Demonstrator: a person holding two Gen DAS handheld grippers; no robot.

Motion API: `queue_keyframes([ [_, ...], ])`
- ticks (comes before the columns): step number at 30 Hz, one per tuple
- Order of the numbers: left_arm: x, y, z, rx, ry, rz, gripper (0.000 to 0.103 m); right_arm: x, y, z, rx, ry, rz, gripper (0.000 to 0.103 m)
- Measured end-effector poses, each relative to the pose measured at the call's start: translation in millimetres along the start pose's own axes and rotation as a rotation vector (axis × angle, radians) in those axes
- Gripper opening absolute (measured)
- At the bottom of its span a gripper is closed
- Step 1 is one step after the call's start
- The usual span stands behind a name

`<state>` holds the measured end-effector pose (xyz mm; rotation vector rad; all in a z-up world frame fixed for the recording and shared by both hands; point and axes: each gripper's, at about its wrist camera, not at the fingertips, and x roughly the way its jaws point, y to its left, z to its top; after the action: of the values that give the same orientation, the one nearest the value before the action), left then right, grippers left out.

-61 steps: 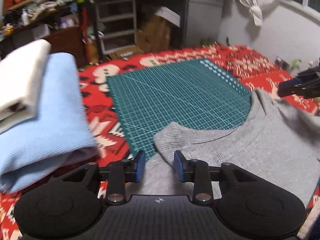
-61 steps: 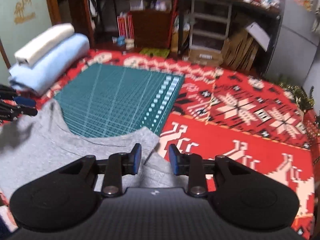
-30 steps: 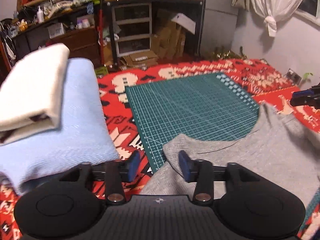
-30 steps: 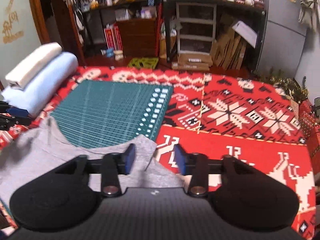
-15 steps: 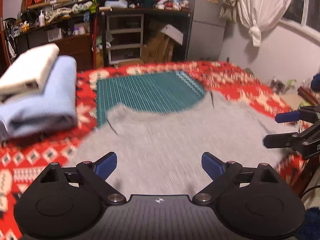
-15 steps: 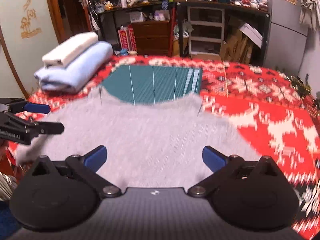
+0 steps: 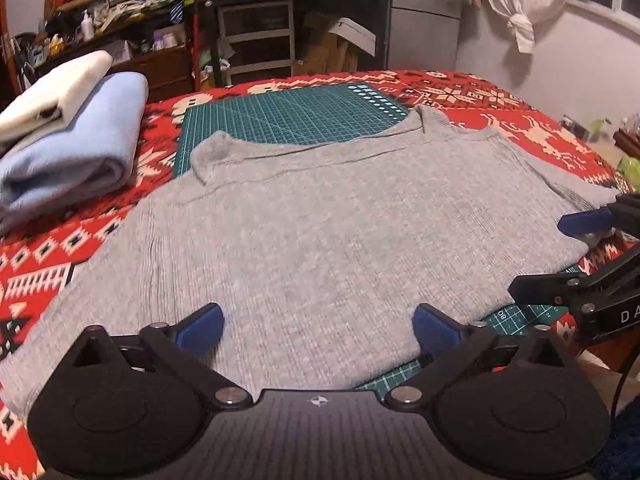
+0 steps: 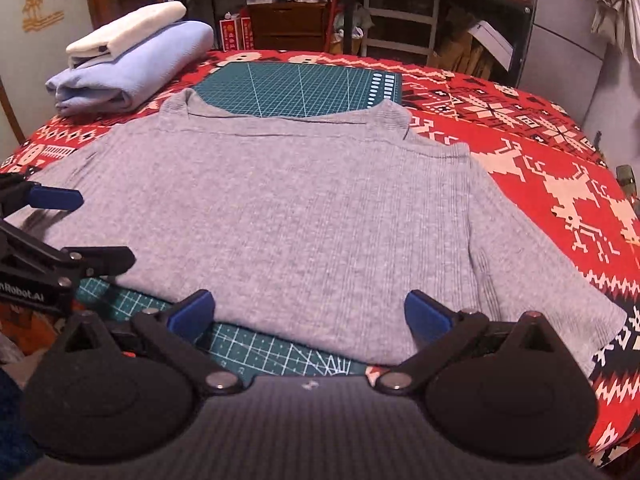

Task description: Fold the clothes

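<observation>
A grey ribbed short-sleeved top lies spread flat on the table, its neckline at the far side over a green cutting mat. My left gripper is open wide at the near hem, nothing between its blue pads, and it shows at the left edge of the right wrist view. My right gripper is open too, over the near hem further right, and appears at the right edge of the left wrist view.
A folded light blue garment with a folded white one on top sits at the far left of the table. A red patterned cloth covers the table. Cluttered shelves and drawers stand behind.
Both grippers were shut on the top's shoulders near the collar; they have let go, opened wide and drawn back to the near hem. The top now lies flat.
</observation>
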<state>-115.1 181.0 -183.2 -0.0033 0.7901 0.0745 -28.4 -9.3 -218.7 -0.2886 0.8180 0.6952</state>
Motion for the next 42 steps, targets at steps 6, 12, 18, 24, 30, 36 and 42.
queue_keyframes([
  [6, -1.0, -0.9, 0.1, -0.003, 0.013, -0.006, 0.103, -1.6, -8.2, 0.0, 0.020, -0.014, 0.029, 0.103],
  [12, -0.4, -1.0, 0.1, 0.004, 0.017, -0.010, 0.103, 0.8, -4.6, -1.8, -0.006, -0.033, 0.008, 0.103],
  [18, -8.5, -4.9, 5.8, -0.012, 0.003, -0.002, 0.103, 0.0, -5.5, 3.8, 0.002, -0.009, -0.005, 0.103],
  [24, -23.4, -8.5, 21.6, -0.015, -0.021, -0.027, 0.095, -43.6, -26.3, 8.2, 0.040, -0.125, -0.092, 0.103],
  [30, -38.3, -12.0, 37.3, -0.017, -0.045, -0.053, 0.087, -96.0, -81.1, -6.4, 0.172, -0.156, -0.212, 0.103],
  [36, -30.9, -31.2, 63.3, 0.015, -0.044, -0.114, 0.061, -116.5, -121.3, -38.0, 0.286, -0.121, -0.286, 0.090],
  [42, -13.4, -82.3, 94.1, 0.120, -0.035, -0.290, 0.041, -111.1, -132.1, -59.3, 0.383, -0.104, -0.219, 0.050],
])
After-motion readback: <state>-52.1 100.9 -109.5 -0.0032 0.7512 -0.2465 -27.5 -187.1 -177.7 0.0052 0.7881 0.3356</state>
